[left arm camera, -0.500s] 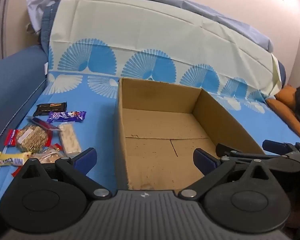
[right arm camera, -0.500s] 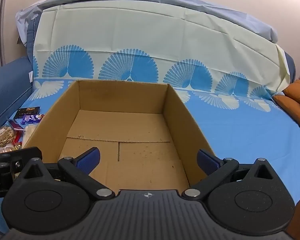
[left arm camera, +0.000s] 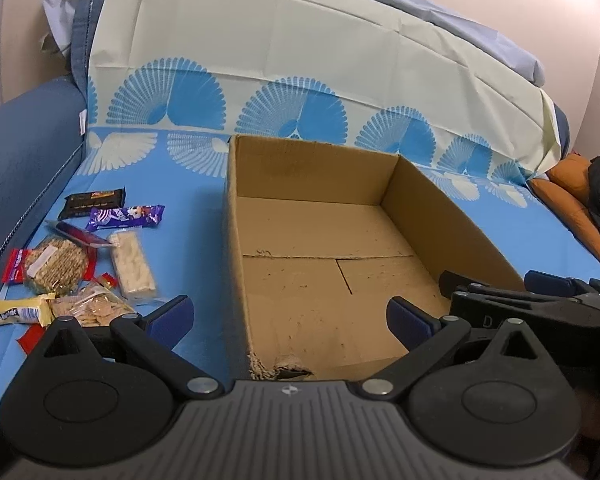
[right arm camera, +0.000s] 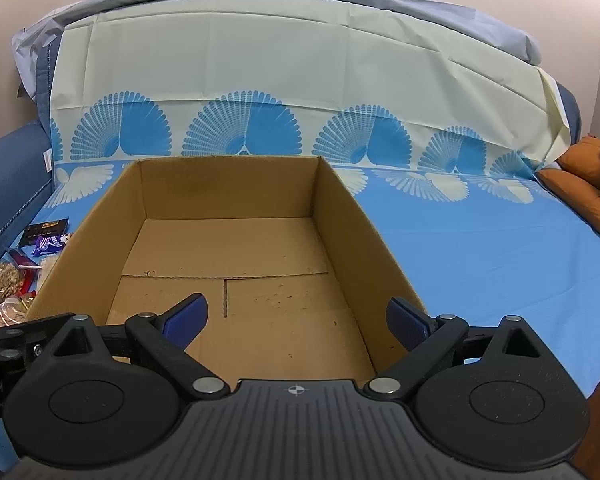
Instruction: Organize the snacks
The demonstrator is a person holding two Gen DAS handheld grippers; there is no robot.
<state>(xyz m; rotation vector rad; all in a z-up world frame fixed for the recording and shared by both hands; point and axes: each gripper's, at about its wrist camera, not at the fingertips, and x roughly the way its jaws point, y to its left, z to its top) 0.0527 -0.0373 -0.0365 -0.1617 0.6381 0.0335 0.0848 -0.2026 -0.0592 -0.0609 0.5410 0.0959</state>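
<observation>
A blue sofa (left arm camera: 16, 168) is draped with a blue and cream sheet (left arm camera: 308, 80) printed with fan shapes, against a pale wall. At far left on the sheet lies a cluster of snacks (left arm camera: 80, 264): a black bar (left arm camera: 92, 202), a purple bar (left arm camera: 126, 216), a white slab (left arm camera: 134, 266) and a round cracker pack (left arm camera: 56, 266). Just right of them sits an open cardboard box (right arm camera: 228, 196) with nothing inside, its near corner torn. An orange cushion (left arm camera: 572, 208) lies far right. The left claw (left arm camera: 292, 316) is spread wide, straddling the box's left wall and gripping nothing. The right claw (right arm camera: 296, 316) is also wide and unladen above the box floor.
</observation>
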